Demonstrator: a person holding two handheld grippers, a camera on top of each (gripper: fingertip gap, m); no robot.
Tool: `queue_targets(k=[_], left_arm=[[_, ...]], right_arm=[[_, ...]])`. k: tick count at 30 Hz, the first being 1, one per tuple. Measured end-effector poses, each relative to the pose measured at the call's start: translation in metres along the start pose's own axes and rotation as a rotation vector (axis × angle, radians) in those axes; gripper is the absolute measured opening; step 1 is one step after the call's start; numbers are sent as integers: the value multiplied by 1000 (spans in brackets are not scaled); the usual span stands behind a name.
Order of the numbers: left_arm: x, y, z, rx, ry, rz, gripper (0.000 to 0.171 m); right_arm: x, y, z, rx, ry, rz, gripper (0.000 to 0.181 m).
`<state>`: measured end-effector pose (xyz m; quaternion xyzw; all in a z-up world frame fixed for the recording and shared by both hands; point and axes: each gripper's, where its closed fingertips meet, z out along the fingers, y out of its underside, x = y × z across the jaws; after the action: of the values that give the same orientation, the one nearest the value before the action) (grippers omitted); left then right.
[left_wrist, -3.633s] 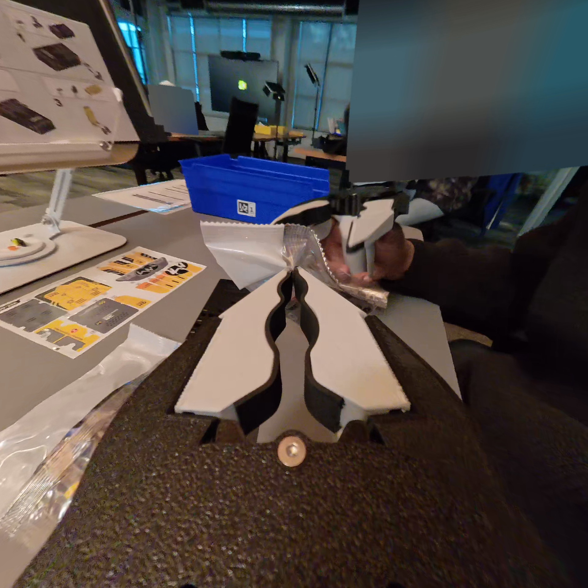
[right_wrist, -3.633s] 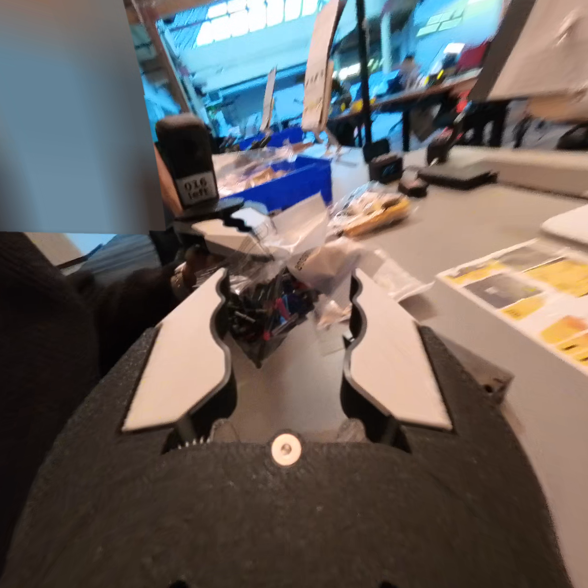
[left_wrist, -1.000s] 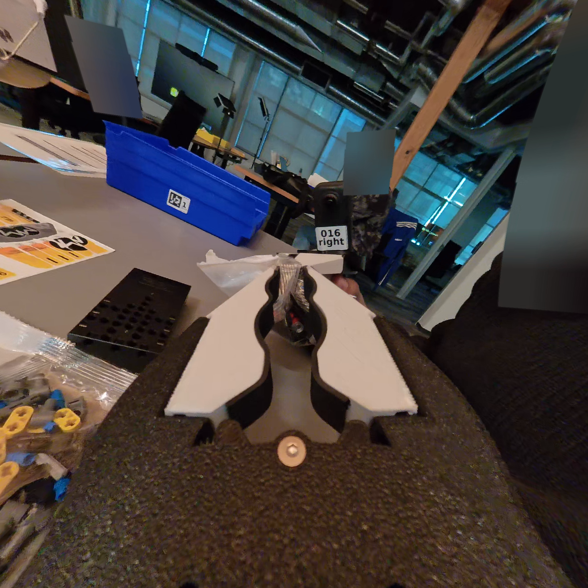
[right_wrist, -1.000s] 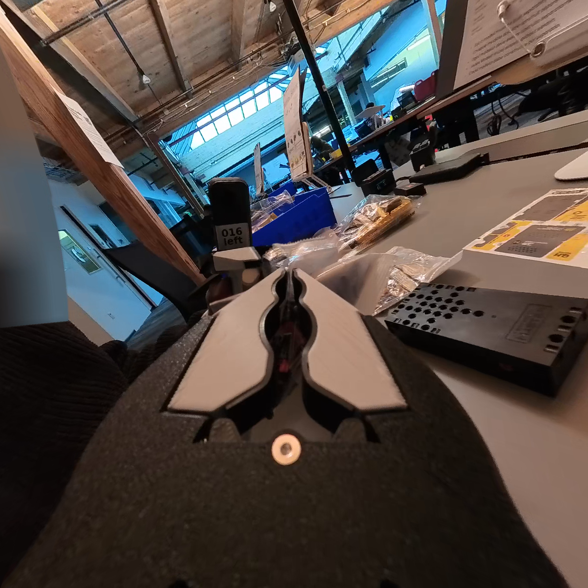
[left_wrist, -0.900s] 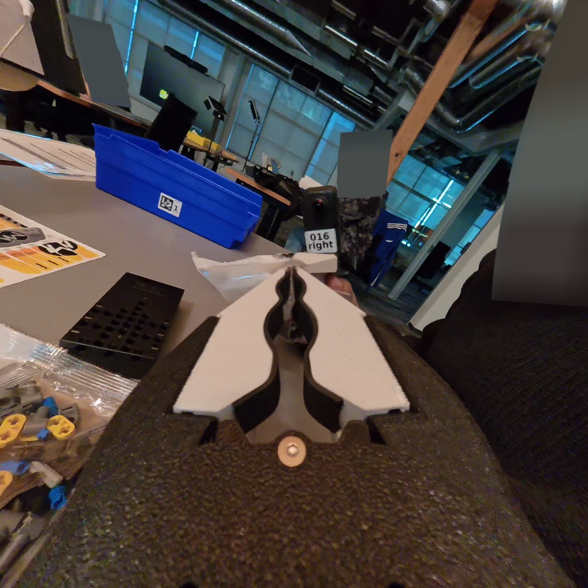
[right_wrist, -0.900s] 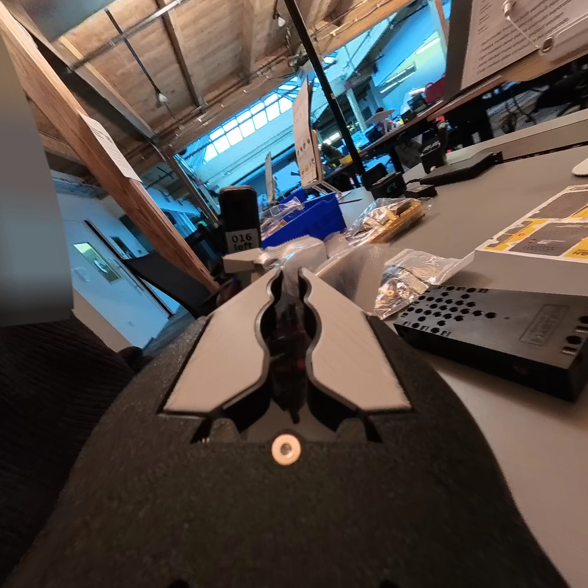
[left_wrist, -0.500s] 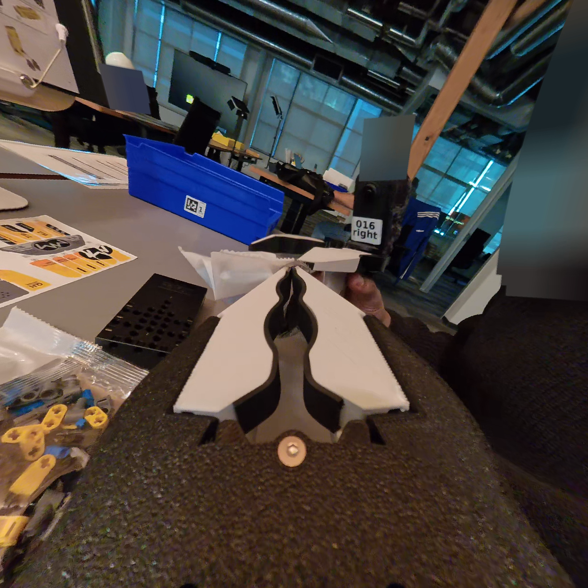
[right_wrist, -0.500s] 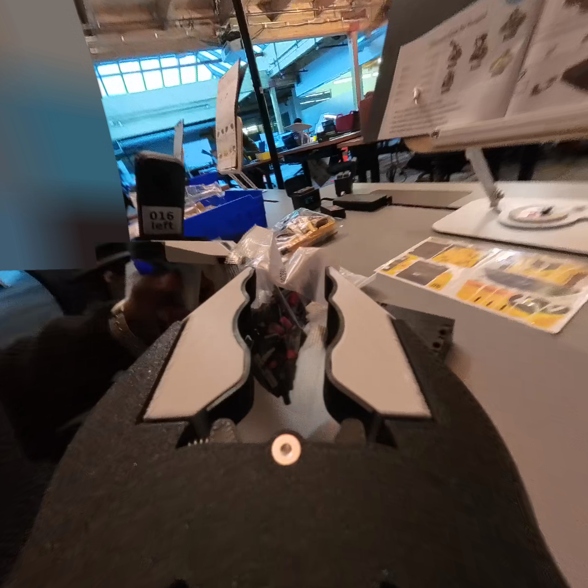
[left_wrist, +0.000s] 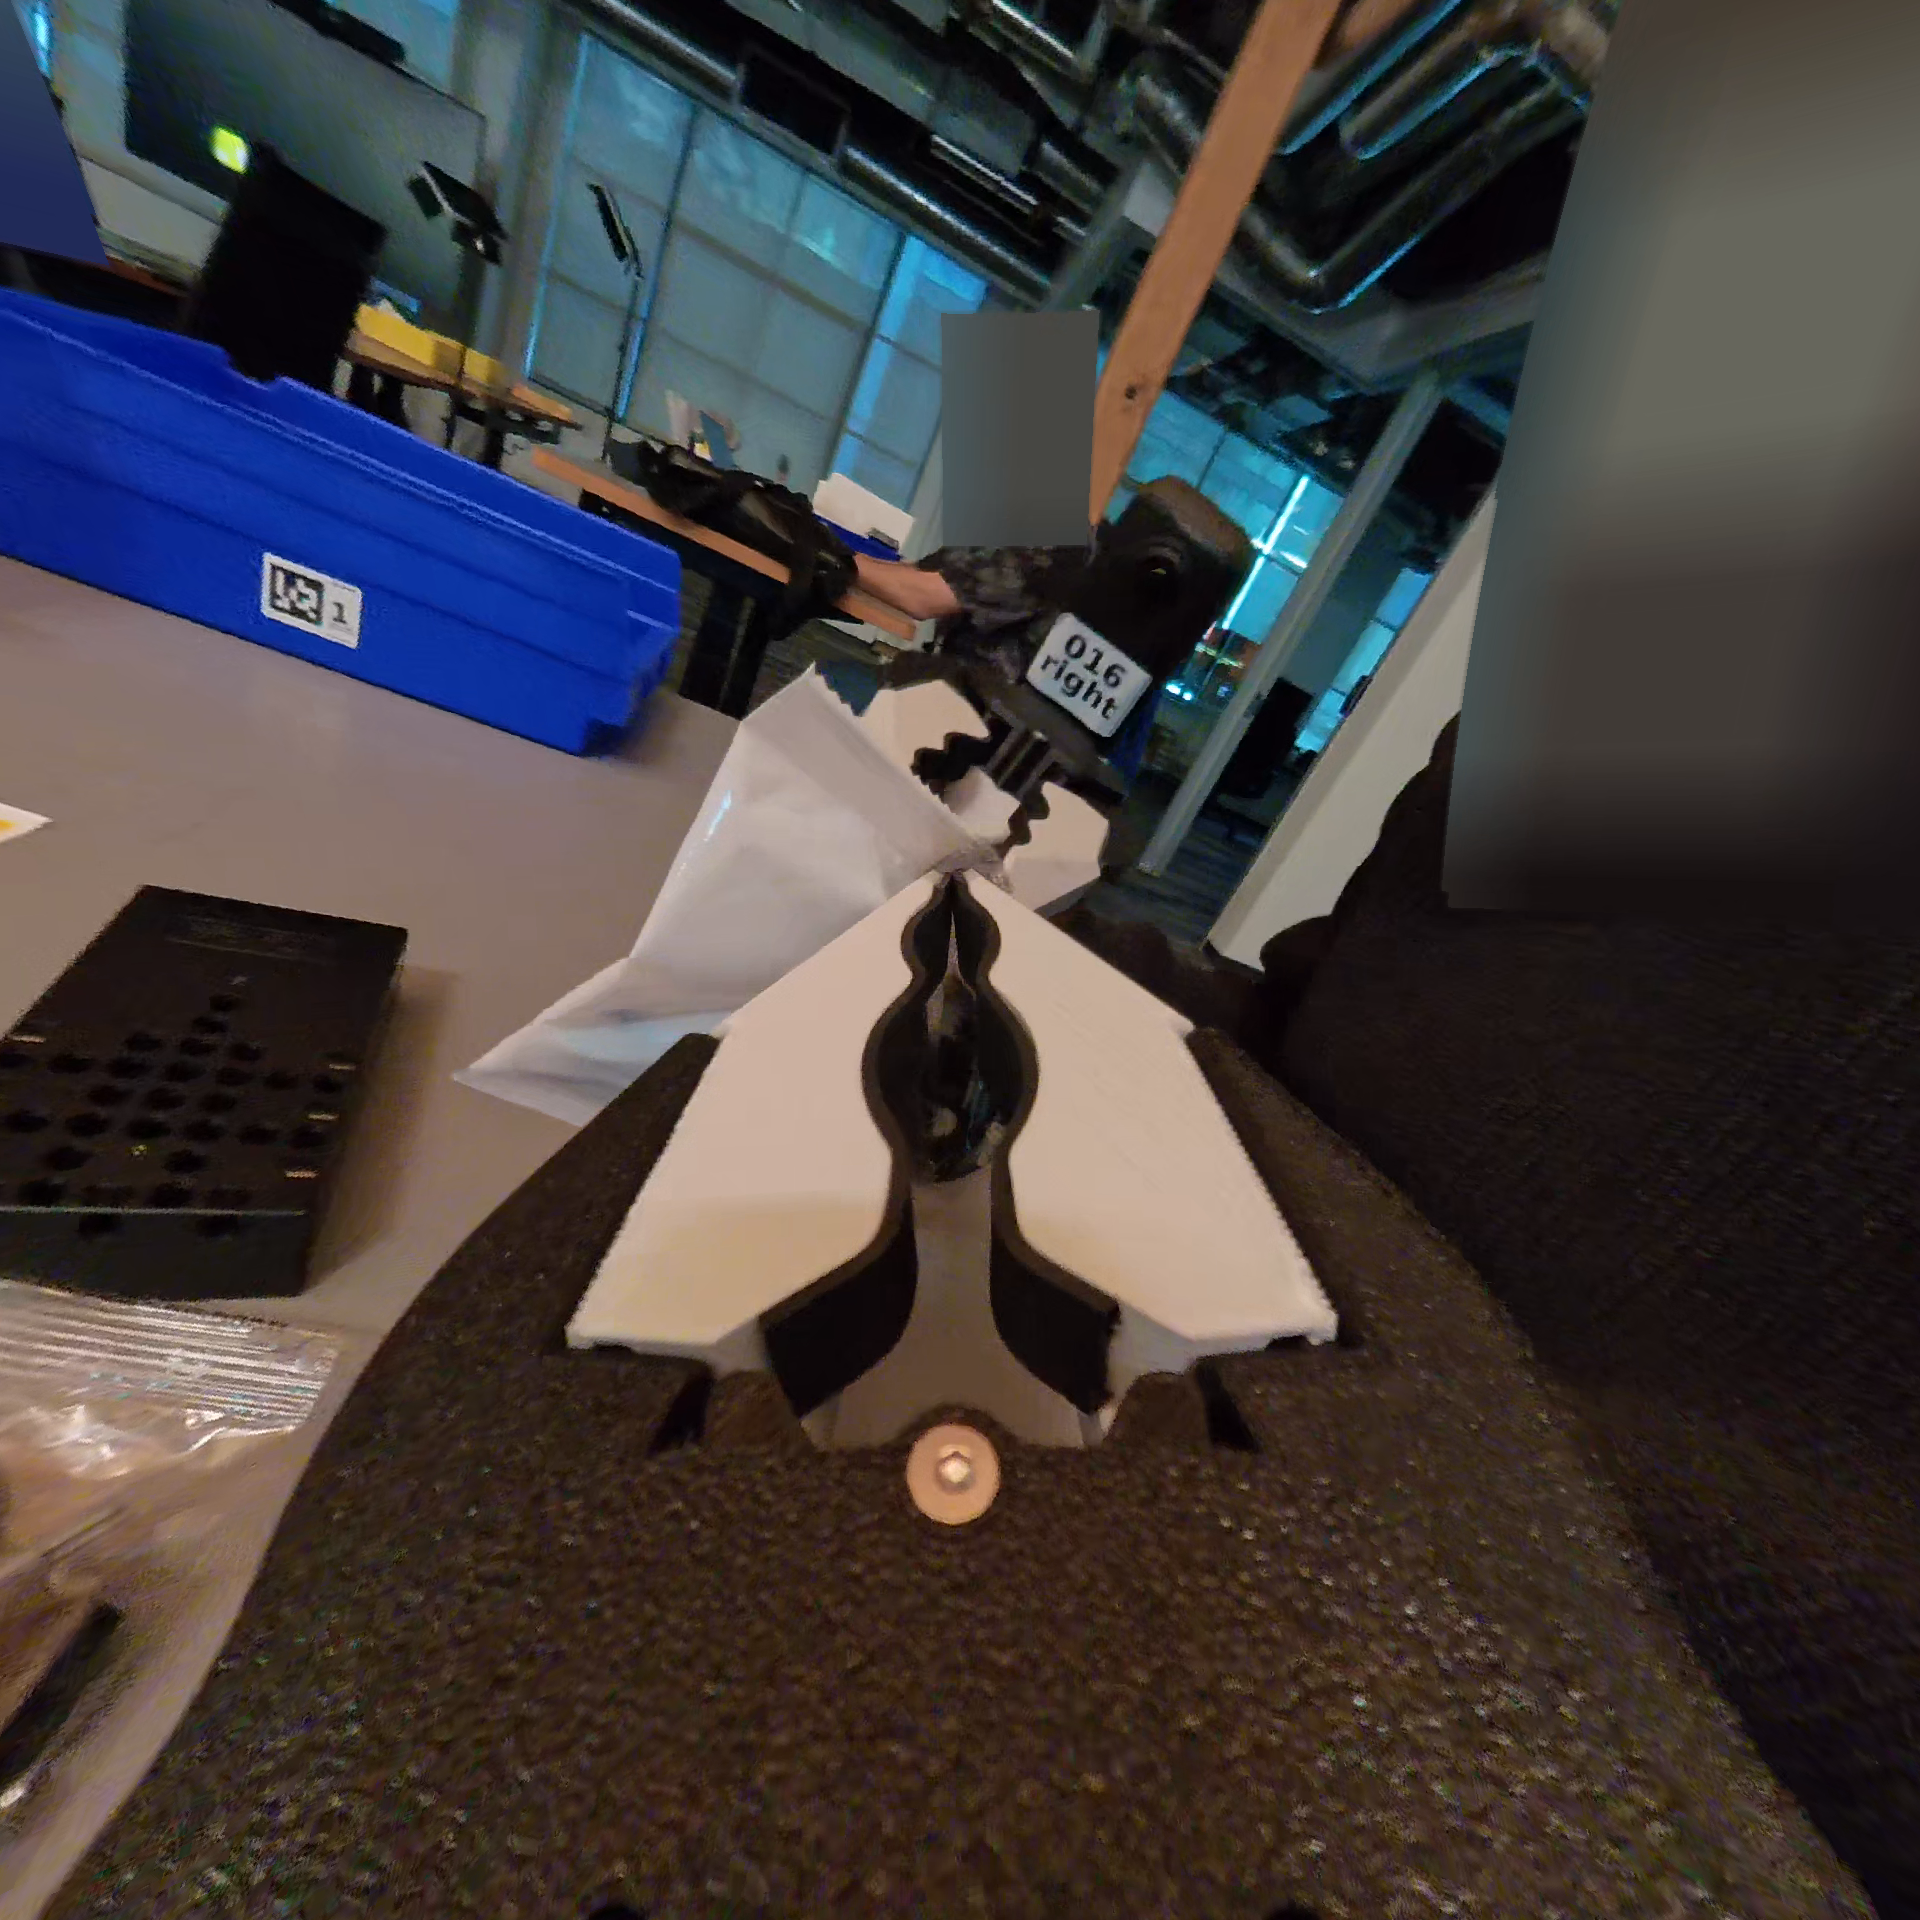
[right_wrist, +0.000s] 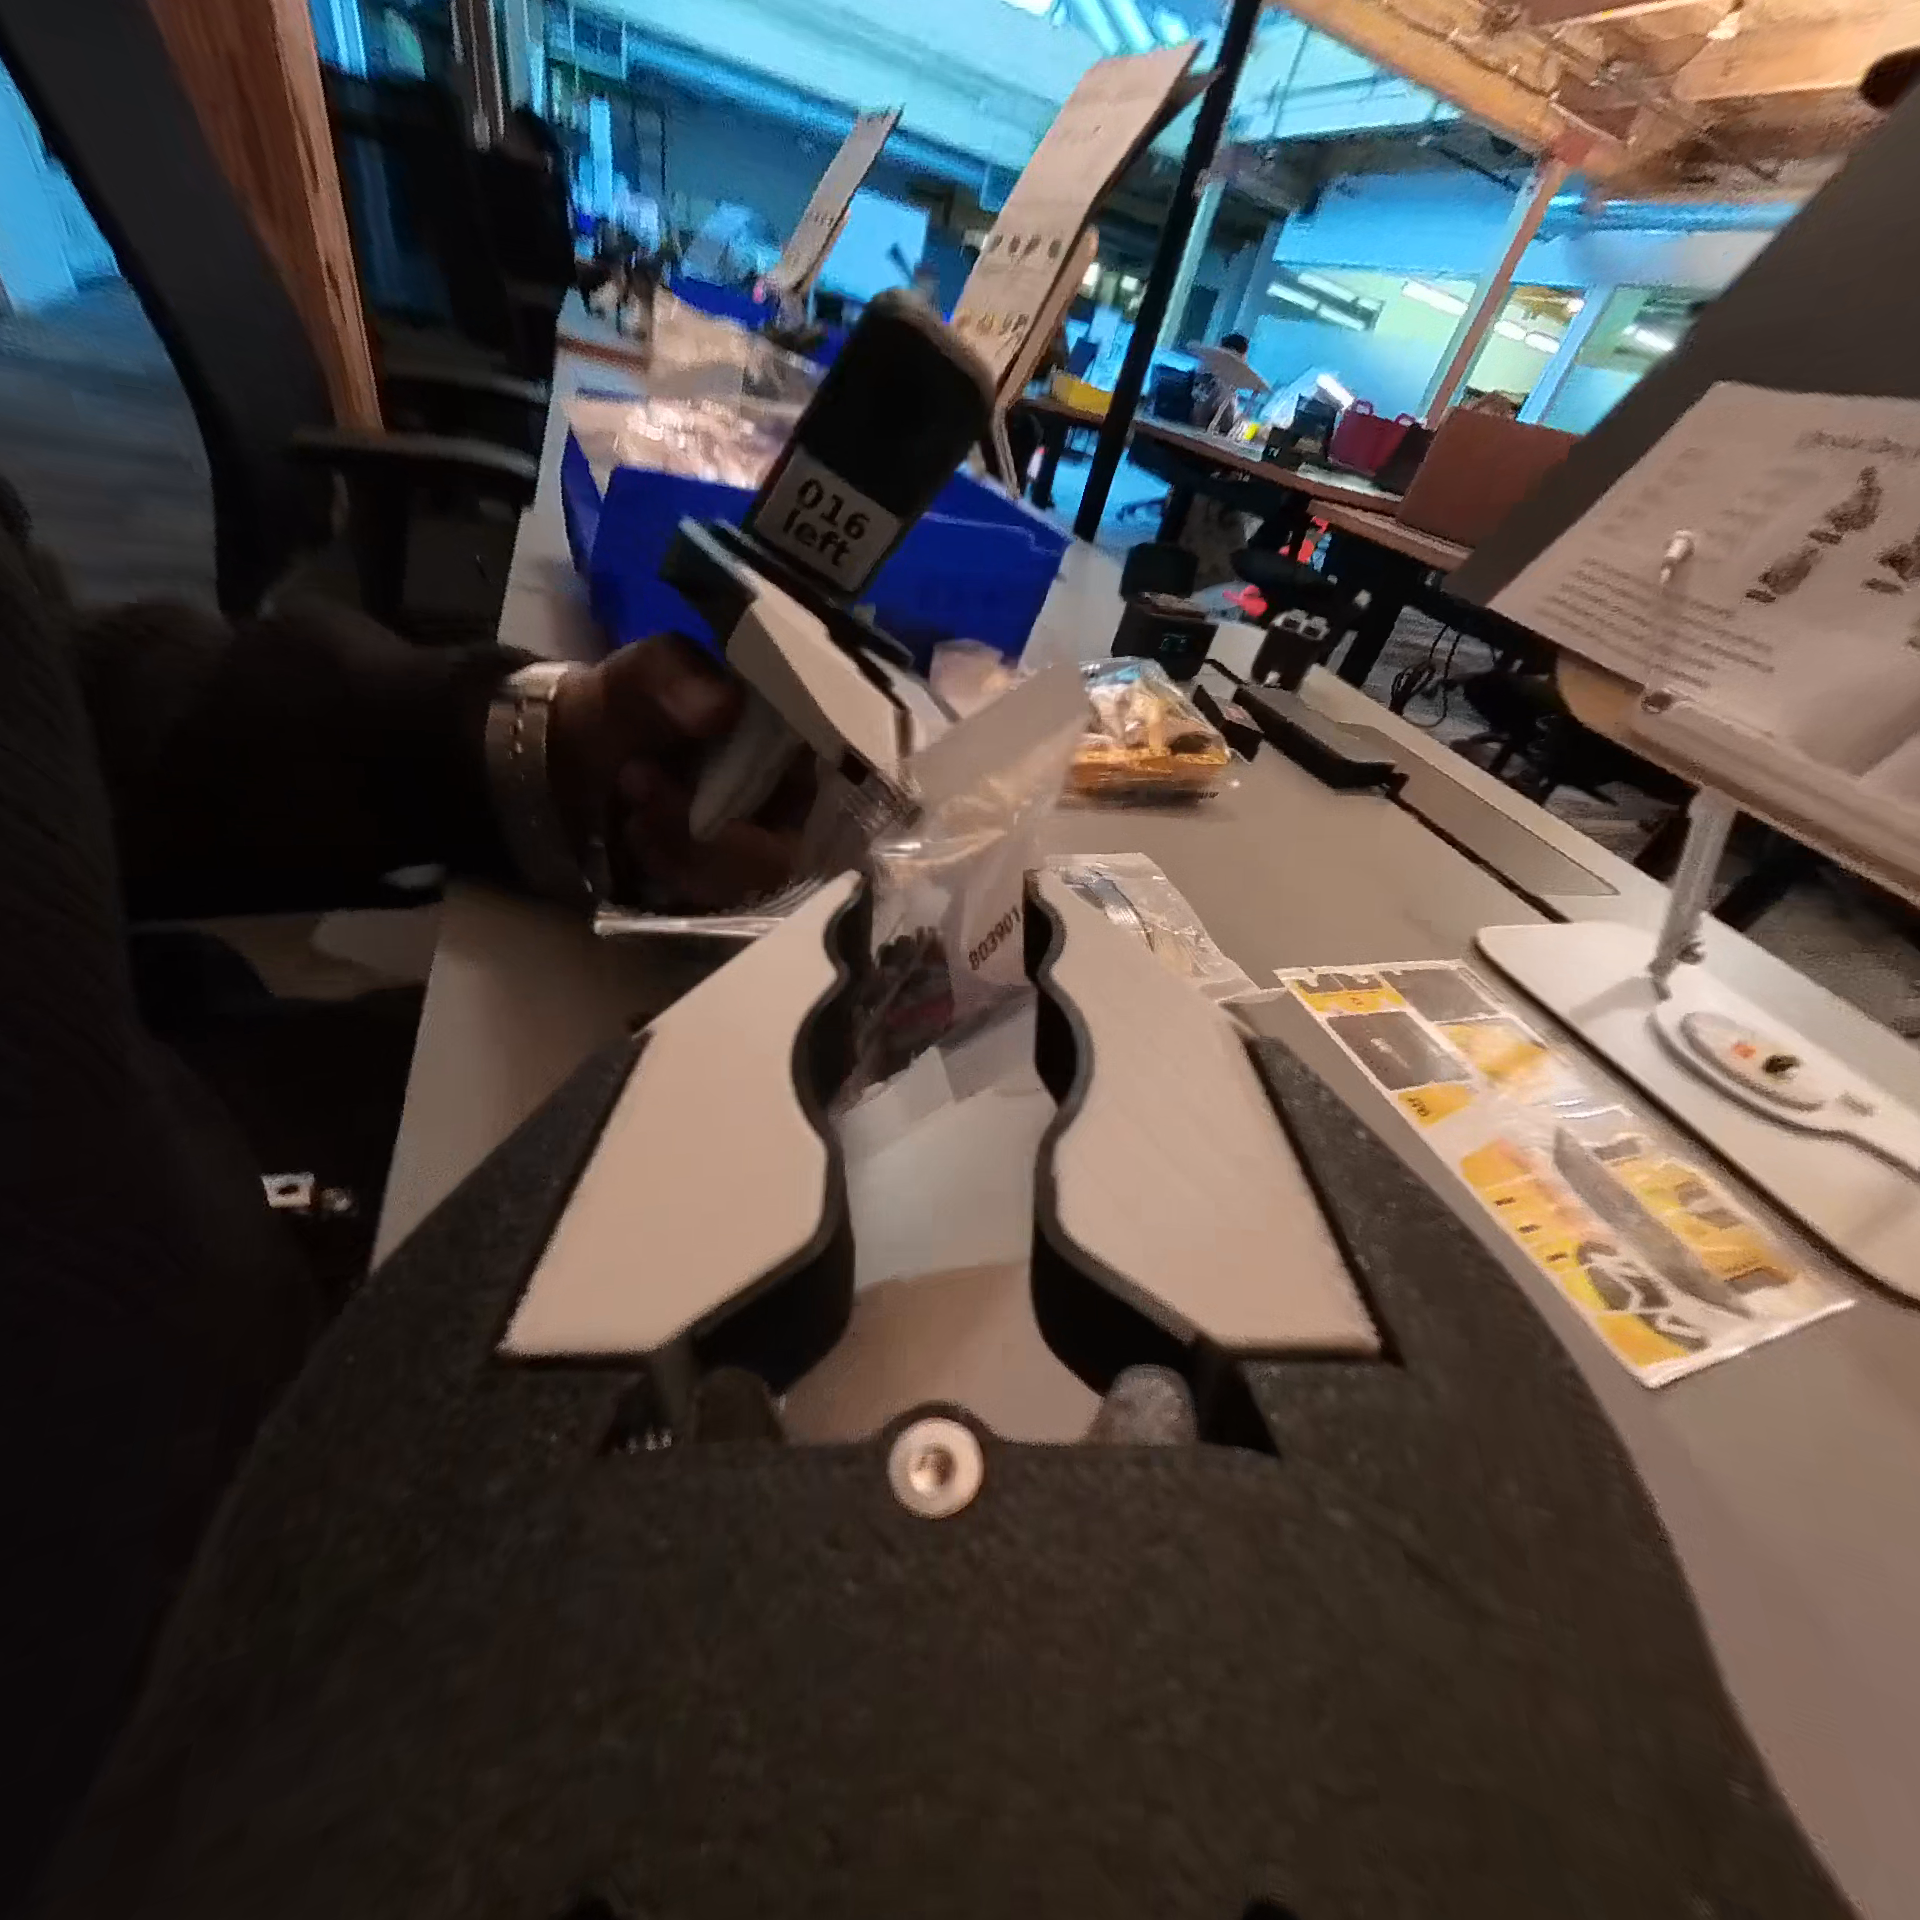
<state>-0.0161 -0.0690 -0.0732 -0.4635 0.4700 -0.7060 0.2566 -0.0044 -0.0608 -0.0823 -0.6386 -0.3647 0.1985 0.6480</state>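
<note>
The right gripper (right_wrist: 940, 914) has spread apart, letting go of the bag (right_wrist: 935, 935); only the left gripper (left_wrist: 956, 883) still pinches it, above the worktop (left_wrist: 312, 748) edge.

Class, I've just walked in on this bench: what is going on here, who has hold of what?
A person works a two-finger gripper in each hand over a grey table. The left gripper is shut on the top of a small clear plastic bag of dark little parts. The right gripper is open, its fingers either side of that bag. A black perforated block, a yellow printed sheet and a blue plastic bin lie nearby.
</note>
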Motion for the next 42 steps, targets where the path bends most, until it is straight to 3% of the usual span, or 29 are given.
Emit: queue_targets(k=[5, 10, 20, 27, 36, 37, 38, 42], left_arm=[[-1, -1, -1, 9, 17, -46, 0], [-2, -6, -4, 34, 11, -39, 0], [-5, -5, -3, 31, 0, -37, 0], [-22, -8, -7, 45, -127, 3, 0], [-25, 4, 7, -38, -236, 142, 0], [-28, 5, 8, -49, -265, 153, 0], [-29, 6, 9, -57, -273, 161, 0], [-29, 7, 12, -71, -291, 192, 0]], right_arm=[[-10, 1, 13, -132, -25, -148, 18], [-9, -2, 15, -152, -41, -259, 10], [-9, -3, 8, 41, -215, 172, 8], [17, -25, -4, 212, -129, 304, 24], [17, -6, 20, 99, -52, 338, 31], [18, -2, 20, 82, -44, 331, 26], [21, -1, 19, 77, -28, 332, 7], [27, 1, 16, 79, -80, 470, 0]])
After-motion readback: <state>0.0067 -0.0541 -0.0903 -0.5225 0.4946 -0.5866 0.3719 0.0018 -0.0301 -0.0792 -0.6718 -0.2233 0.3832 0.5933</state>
